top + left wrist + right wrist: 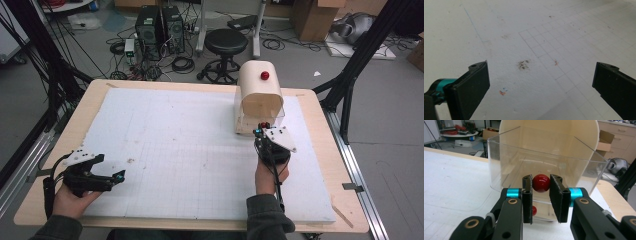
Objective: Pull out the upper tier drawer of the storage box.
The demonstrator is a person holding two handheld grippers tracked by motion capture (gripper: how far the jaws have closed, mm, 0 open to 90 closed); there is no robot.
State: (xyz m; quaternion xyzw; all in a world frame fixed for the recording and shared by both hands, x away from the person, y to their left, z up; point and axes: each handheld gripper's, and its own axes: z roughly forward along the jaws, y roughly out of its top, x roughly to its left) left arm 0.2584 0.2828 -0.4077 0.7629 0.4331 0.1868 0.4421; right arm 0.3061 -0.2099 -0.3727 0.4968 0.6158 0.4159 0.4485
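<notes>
A cream box with a rounded top (259, 90) stands at the far right of the white board and carries a red knob (265, 75) on top. Its clear plastic front (524, 157) faces me and has its own red ball knob (541, 183). My right gripper (541, 179) is shut on that ball knob, a jaw on each side; the high view places this gripper (260, 131) right at the box's front. My left gripper (117, 176) hovers low at the near left, with its jaws wide open over bare board and nothing between them (540, 72).
A white gridded foam board (175, 150) covers the wooden table (90, 95). A small dark smudge (523, 64) marks the board ahead of the left gripper. Beyond the table stand a black stool (225, 42), computer towers (160, 25) and floor cables; black frame legs (350, 75) flank the right.
</notes>
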